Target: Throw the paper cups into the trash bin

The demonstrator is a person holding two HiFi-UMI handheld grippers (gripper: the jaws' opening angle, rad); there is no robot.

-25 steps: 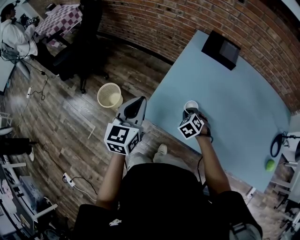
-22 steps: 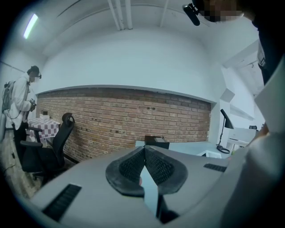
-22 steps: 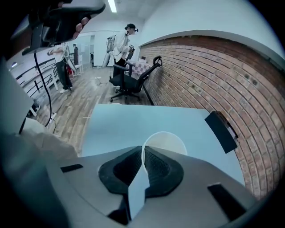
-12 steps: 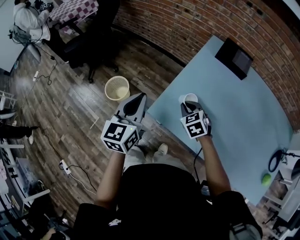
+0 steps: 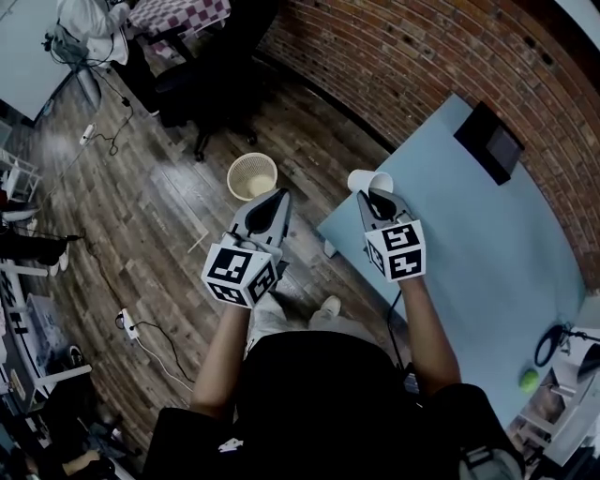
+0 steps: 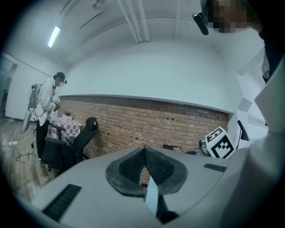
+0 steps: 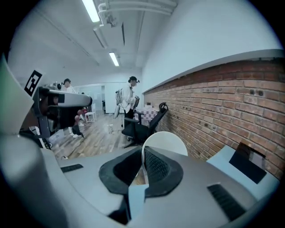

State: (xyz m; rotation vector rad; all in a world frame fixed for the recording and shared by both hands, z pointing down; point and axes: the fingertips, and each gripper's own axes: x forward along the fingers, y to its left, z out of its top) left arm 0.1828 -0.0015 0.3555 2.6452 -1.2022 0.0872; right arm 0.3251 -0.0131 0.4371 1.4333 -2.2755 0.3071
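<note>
A white paper cup (image 5: 367, 180) hangs in the air past the left corner of the light-blue table (image 5: 469, 244), tilted on its side. My right gripper (image 5: 375, 198) is shut on its wall; in the right gripper view the cup's rim (image 7: 163, 141) stands up from between the pressed pads of that gripper (image 7: 143, 154). The round beige trash bin (image 5: 251, 175) stands on the wooden floor, left of the cup and beyond my left gripper (image 5: 277, 196). In its own view the left gripper (image 6: 144, 152) is shut with nothing in it.
A black box (image 5: 487, 141) lies on the table's far corner, and a green ball (image 5: 530, 380) sits at the right. A black office chair (image 5: 211, 89) stands beyond the bin before the brick wall (image 5: 394, 66). A person (image 5: 89, 19) stands at the top left. Cables (image 5: 131, 328) cross the floor.
My right gripper has lifted the cup off the table and carried it left, past the table's corner toward the bin. The left gripper has shifted a little forward, still shut.
</note>
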